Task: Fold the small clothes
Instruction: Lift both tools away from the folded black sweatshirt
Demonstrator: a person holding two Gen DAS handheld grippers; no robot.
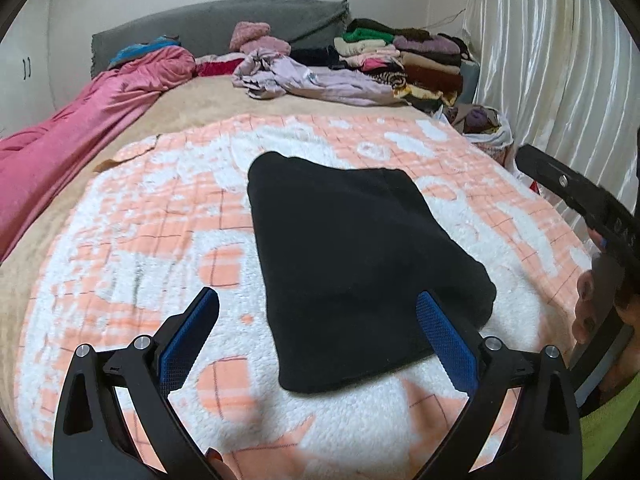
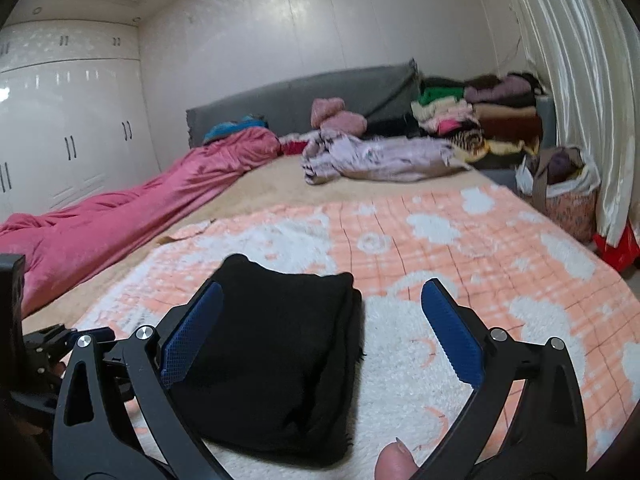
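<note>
Lying folded on the peach-and-white blanket (image 1: 460,152), the black garment (image 1: 360,264) rests flat near its middle. The left tongs (image 1: 316,320) and right tongs (image 2: 322,308) both gape wide just above the blanket, gripping nothing.

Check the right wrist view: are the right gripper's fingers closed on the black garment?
No. The right gripper stands wide open, and the folded black garment lies flat on the blanket beneath, unpinched.
</note>
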